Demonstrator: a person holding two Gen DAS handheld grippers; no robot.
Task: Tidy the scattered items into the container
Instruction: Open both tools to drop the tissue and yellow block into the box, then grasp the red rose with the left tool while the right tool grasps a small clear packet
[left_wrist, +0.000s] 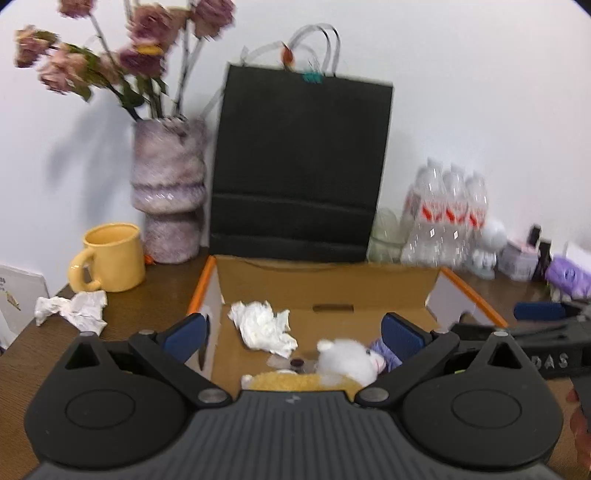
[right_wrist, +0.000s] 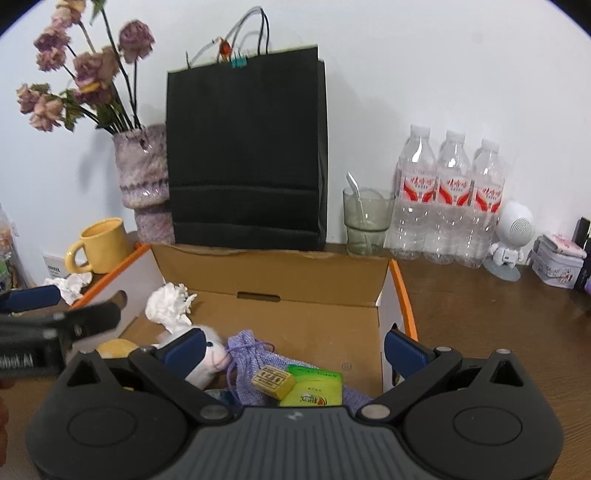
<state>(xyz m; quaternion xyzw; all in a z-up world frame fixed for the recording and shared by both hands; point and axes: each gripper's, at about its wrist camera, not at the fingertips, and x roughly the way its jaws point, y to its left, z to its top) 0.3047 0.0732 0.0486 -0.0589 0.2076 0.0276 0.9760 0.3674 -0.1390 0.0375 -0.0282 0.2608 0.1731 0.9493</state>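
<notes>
Ahead of you stands a plain white wall (right_wrist: 443, 74), evenly lit, with soft shadows cast to the left behind the dried flowers (right_wrist: 85, 70) in their fuzzy vase (right_wrist: 142, 177). Below it runs a dark brown wooden surface (right_wrist: 498, 321). A black paper bag (right_wrist: 245, 155) leans upright against the wall.

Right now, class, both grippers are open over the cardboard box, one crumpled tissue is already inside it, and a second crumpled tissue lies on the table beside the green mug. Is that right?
One detail is wrong: the mug is yellow, not green, as the left wrist view shows. The rest holds: left gripper and right gripper are open over the cardboard box, one crumpled tissue inside, a second crumpled tissue on the table beside it.
</notes>
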